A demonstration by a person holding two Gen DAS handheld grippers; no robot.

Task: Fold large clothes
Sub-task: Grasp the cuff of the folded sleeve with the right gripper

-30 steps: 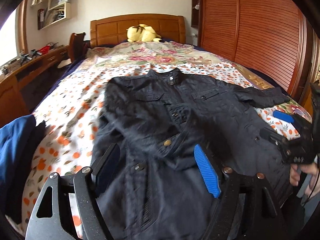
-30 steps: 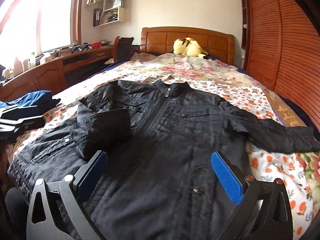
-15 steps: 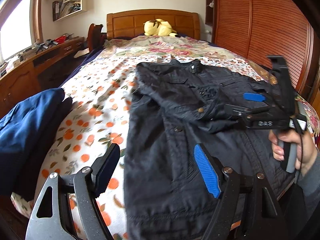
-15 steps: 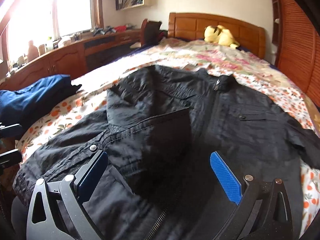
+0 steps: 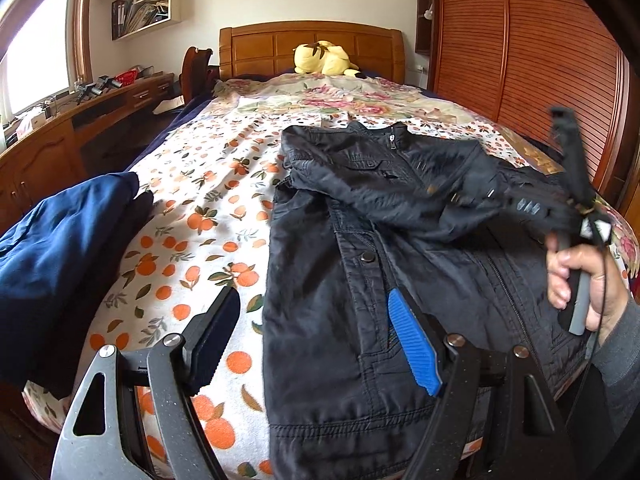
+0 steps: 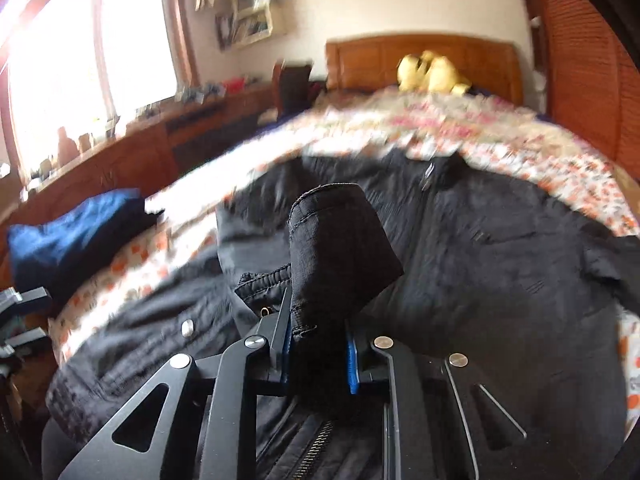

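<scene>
Orange-print bedding covers the bed (image 5: pixel 208 216) under my rig, with a yellow plush toy (image 5: pixel 322 58) at the wooden headboard (image 5: pixel 280 46). I see the black jacket (image 5: pixel 360 280) lying face up on the bed, collar toward the headboard. My left tongs (image 5: pixel 316 340) are spread wide above its hem edge, holding nothing. My right tongs (image 6: pixel 318 354) are pressed onto the jacket's sleeve cuff (image 6: pixel 336 256), lifting it over the chest. Folded blue clothes (image 5: pixel 56 248) sit beside the jacket.

Open bedsheet (image 5: pixel 208 216) betw. jacket (image 5: pixel 360 320) & blue clothes pile (image 5: pixel 60 248); wardrobe (image 5: pixel 540 60) bounds the far side.
</scene>
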